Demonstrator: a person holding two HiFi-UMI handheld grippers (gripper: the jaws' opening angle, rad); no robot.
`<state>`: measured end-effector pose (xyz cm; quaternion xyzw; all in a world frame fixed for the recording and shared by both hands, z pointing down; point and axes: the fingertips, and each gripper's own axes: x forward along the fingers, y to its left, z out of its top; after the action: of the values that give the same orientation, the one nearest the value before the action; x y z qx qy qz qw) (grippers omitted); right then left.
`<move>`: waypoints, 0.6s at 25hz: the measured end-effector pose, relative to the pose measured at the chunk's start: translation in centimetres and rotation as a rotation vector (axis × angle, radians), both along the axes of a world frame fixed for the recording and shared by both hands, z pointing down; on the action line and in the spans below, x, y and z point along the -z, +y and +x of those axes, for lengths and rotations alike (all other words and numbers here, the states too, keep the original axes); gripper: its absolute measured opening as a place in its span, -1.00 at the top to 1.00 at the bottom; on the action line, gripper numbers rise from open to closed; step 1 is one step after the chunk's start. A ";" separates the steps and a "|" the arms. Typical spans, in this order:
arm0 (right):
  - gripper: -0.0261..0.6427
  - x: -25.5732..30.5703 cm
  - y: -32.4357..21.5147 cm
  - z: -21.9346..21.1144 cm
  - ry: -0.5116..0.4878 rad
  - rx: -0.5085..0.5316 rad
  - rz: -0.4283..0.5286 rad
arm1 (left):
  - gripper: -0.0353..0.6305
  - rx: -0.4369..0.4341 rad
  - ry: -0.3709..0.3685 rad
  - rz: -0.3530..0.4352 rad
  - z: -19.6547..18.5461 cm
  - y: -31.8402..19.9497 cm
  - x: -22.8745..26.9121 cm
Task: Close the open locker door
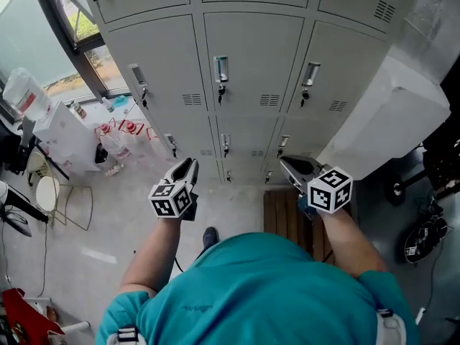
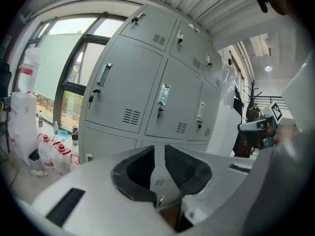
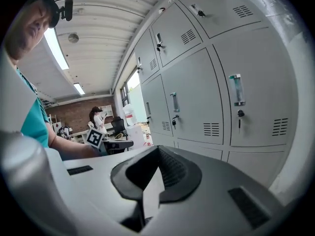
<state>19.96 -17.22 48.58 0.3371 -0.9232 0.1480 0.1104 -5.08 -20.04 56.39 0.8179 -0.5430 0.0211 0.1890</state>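
1. The person's teal shirt (image 1: 259,293) fills the bottom of the head view, with both forearms stretched out towards the lockers.
2. Left gripper (image 1: 191,162): its own view shows the jaws standing a narrow slit apart with nothing between them, so it is released.
3. Right gripper (image 1: 284,161): its own view shows the jaw tips meeting, clenched on nothing.
4. Underfoot is a pale grey floor (image 1: 122,221). A dark shoe (image 1: 210,236) shows between the arms, and a brown slatted wooden board (image 1: 284,218) lies under the right gripper.
5. The open locker door (image 1: 388,113) is swung out from the bank at the right of the head view. It is just to the right of the right gripper, with no contact visible.
6. A bank of grey lockers (image 1: 251,56) stands ahead, with louvred vents and with keys hanging under the handles. The other doors in view are closed.
7. To the left of the lockers is a window (image 1: 86,27). Below it are packs of bottles (image 1: 118,139) with red handles.
8. Far behind, in the right gripper view, are a brick wall (image 3: 74,117), ceiling strip lights (image 3: 56,48) and a standing person (image 3: 96,119).
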 end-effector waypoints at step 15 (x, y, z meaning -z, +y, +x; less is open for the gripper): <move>0.93 0.5 4.6 5.5 -0.077 -0.049 0.029 | 0.88 -0.148 0.087 0.071 3.2 9.3 5.9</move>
<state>25.47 -12.61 48.09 0.3551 -0.9203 0.1500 0.0661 -1.92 -10.73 50.49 0.8622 -0.4726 -0.0199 0.1812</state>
